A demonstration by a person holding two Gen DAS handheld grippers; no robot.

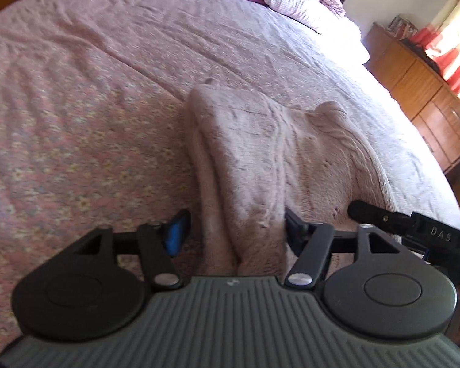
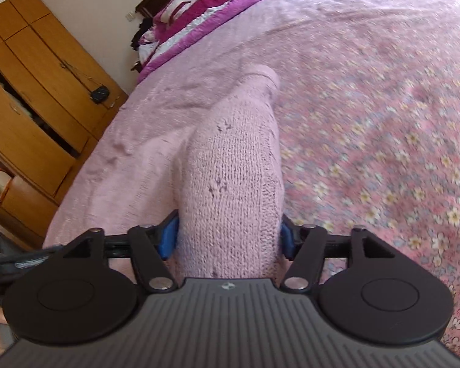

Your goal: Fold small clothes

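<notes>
With the pink knitted sweater (image 1: 260, 153) lying partly folded on the bed (image 1: 92, 107), both the left tool (image 1: 234, 230) and the right tool (image 2: 228, 239) gripped its near edge, so the next move probably called for carrying that edge across together.

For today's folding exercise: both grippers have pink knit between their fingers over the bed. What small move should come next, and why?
Probably carry the pink knitted garment forward and lay the held edge down: the left gripper and right gripper each hold a bunched fold, the rest resting on the floral bedspread.
</notes>
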